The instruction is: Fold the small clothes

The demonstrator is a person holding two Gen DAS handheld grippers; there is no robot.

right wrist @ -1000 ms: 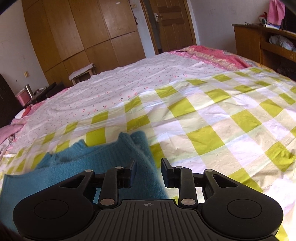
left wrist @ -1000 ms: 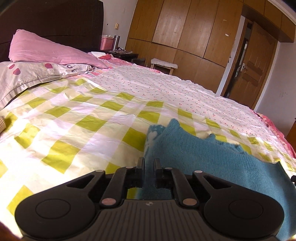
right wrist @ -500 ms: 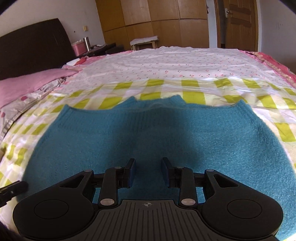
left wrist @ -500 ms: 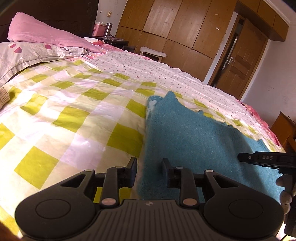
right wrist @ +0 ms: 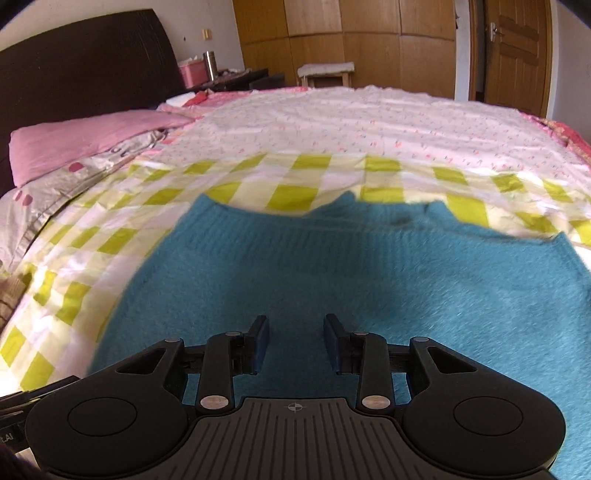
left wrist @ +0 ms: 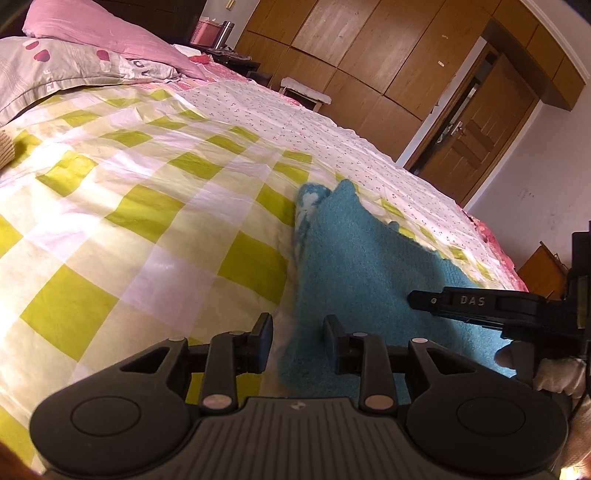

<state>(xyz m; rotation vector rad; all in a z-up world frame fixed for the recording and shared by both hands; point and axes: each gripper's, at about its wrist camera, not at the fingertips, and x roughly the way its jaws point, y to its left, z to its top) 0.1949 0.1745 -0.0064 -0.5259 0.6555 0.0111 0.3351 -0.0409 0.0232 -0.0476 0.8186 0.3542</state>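
Observation:
A teal knitted sweater [right wrist: 369, 280] lies spread flat on the yellow-checked bedspread [left wrist: 129, 221], neckline towards the far side. In the left wrist view I see the sweater [left wrist: 362, 266] from its left edge, with a white-patterned bit showing at the far corner. My left gripper [left wrist: 297, 332] is open low over that near left edge, and the cloth lies between the jaws without being pinched. My right gripper [right wrist: 295, 336] is open just above the sweater's near middle with nothing between its fingers. In the left wrist view, its finger [left wrist: 480, 301] reaches in from the right, held by a gloved hand.
A pink pillow [left wrist: 92, 29] and a grey printed pillow [left wrist: 66, 70] lie at the head of the bed. A floral sheet [right wrist: 369, 125] covers the far half. Beyond stand a wooden wardrobe [right wrist: 351, 33], a stool [right wrist: 325, 70], a door [left wrist: 476, 133] and a nightstand [right wrist: 229, 77].
My left jaws went from shut on the sweater's edge to open. My right gripper swung from the sweater's right corner to over its middle. The sweater now lies flat.

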